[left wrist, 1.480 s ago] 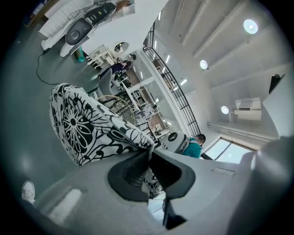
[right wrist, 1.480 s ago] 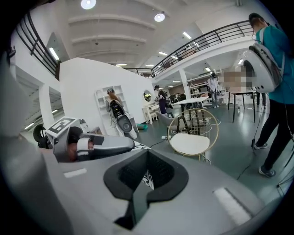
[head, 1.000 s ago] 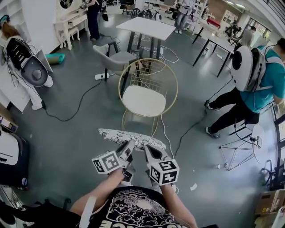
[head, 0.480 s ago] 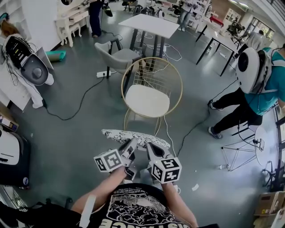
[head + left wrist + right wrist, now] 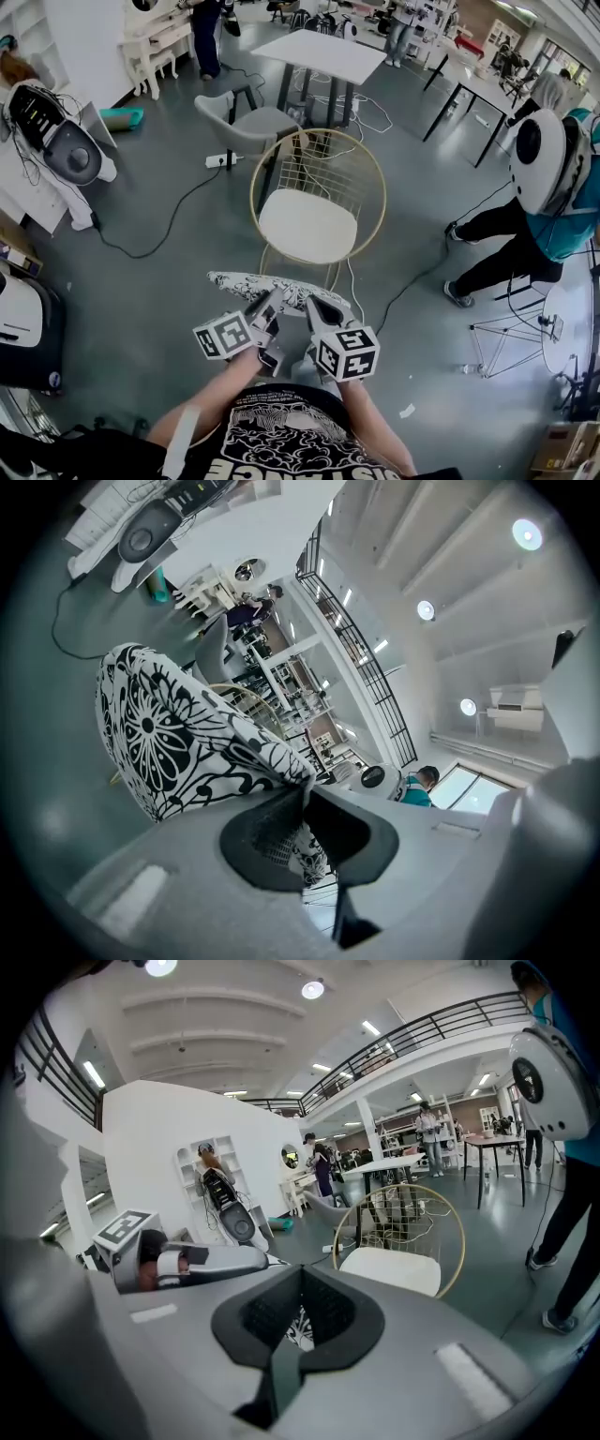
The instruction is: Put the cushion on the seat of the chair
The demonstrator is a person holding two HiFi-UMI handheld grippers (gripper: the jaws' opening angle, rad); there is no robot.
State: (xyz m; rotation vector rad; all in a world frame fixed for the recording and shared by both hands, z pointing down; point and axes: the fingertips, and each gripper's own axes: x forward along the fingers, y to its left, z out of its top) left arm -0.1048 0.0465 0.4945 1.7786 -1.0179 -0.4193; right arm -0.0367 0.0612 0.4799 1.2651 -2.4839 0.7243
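A flat round cushion [image 5: 272, 286] with a black-and-white flower print hangs level just in front of the chair. My left gripper [image 5: 269, 306] and right gripper [image 5: 315, 307] are both shut on its near edge, side by side. The left gripper view shows the cushion [image 5: 159, 733] fanning out leftward from the left gripper's closed jaws [image 5: 302, 794]. Patterned fabric [image 5: 300, 1327] also sits between the right gripper's pads [image 5: 302, 1283]. The chair has a gold wire hoop back and a bare white seat [image 5: 307, 227], which also shows in the right gripper view [image 5: 394, 1267] straight ahead.
A grey chair [image 5: 246, 120] and a white table [image 5: 319, 56] stand behind the gold chair. A black cable [image 5: 178, 211] and a power strip [image 5: 217, 159] lie on the floor at left. A person with a white backpack [image 5: 544, 159] crouches at right, near a wire stand [image 5: 511, 323].
Both grippers have carried the cushion forward, toward the chair. The gap between the cushion's far edge and the chair's seat has shrunk. The grips are unchanged.
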